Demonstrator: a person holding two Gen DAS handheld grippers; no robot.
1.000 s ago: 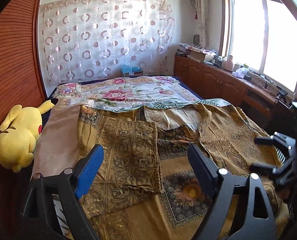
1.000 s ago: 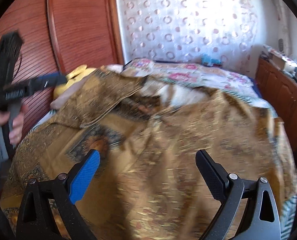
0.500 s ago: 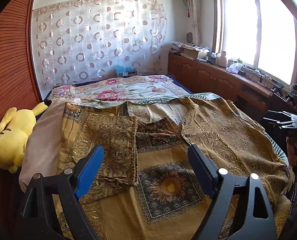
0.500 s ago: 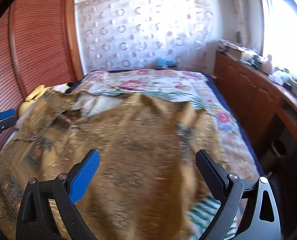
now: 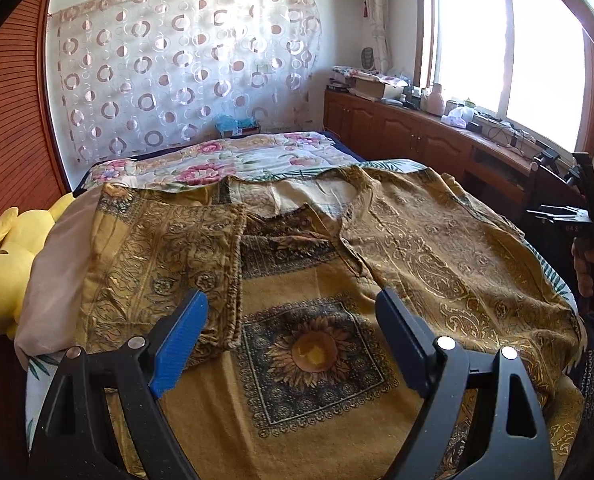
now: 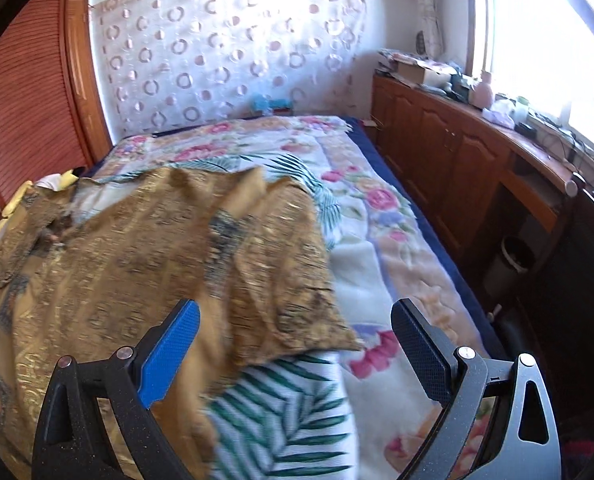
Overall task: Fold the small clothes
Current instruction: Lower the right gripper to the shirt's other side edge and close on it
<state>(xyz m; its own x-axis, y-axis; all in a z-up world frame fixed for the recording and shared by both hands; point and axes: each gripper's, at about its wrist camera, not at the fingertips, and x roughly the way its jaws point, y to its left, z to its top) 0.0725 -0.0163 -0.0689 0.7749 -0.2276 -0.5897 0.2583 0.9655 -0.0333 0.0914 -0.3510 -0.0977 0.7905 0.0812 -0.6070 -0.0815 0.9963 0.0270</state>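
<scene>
**Gold garment spread on the bed, both grippers wide and empty**

The bed [image 5: 257, 156] fills the room between a slatted wooden wall on the left and a row of wooden cabinets [image 6: 449, 148] under the window on the right. A floral quilt [image 6: 377, 208] covers its far end and right side, with a white sheet printed in green leaves [image 6: 293, 416] showing at the near edge.

Over the near half of the bed lies the gold patterned garment [image 5: 437, 248], spread open, its sunflower panel [image 5: 313, 350] facing up near the bed's near edge. Its left part is folded over into a long flap [image 5: 165, 248]; its right part reaches to the bed's right edge and drapes there.

A yellow plush toy [image 5: 5, 264] sits at the bed's left edge.

The left gripper [image 5: 293, 336] hangs above the sunflower panel, jaws spread wide with nothing between them. The right gripper [image 6: 293, 344] hangs over the garment's right corner, jaws equally wide apart and gripping nothing.
</scene>
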